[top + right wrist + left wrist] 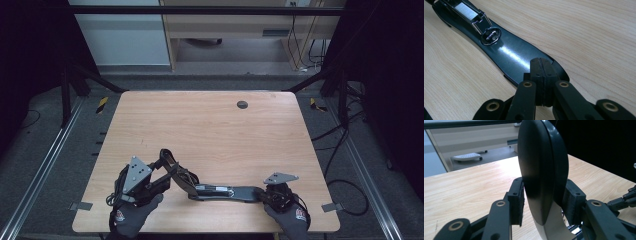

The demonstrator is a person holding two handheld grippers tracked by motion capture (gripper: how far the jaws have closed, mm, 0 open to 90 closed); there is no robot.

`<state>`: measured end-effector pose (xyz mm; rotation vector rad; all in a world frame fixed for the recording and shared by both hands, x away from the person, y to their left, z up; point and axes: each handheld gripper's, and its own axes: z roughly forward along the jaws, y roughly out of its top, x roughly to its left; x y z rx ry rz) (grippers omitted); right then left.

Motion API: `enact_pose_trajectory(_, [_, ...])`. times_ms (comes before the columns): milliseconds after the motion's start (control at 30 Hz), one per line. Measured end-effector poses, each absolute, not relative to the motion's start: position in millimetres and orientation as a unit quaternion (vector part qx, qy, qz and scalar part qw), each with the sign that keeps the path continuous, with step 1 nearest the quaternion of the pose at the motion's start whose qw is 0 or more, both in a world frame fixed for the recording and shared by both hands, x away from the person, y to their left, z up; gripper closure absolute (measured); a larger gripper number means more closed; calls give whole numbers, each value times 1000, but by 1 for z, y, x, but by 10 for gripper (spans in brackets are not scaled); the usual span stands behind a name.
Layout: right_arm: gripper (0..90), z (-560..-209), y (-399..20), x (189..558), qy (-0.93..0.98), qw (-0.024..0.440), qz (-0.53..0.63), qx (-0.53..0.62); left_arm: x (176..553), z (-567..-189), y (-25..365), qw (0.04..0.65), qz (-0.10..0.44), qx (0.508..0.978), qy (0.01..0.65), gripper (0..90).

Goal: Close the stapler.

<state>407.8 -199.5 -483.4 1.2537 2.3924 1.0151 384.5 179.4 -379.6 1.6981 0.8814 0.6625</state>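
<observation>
A black stapler point(220, 191) lies swung open near the table's front edge. Its base point(509, 55) rests flat on the wood, and the metal staple channel point(469, 11) is exposed. The stapler's top cover point(541, 165) stands raised at the left end. My left gripper point(167, 162) is shut on that cover, with a pad on each side point(544, 195). At the base's right end is my right gripper point(262, 194), jaws shut with pad on pad and nothing between them. Its tips point(541, 67) rest on the base's rounded end.
The wooden table point(210, 125) has a small dark round hole point(242, 104) near its far edge. Gloved hands come in over the front edge. Metal rails and cables point(345, 145) run along the floor at both sides.
</observation>
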Motion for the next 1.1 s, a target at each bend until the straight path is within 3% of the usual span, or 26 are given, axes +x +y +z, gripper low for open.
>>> enact_pose_trajectory(1100, [890,-484,-199,408,824,135,347,426,381,-373,144,511,306,727,341,588])
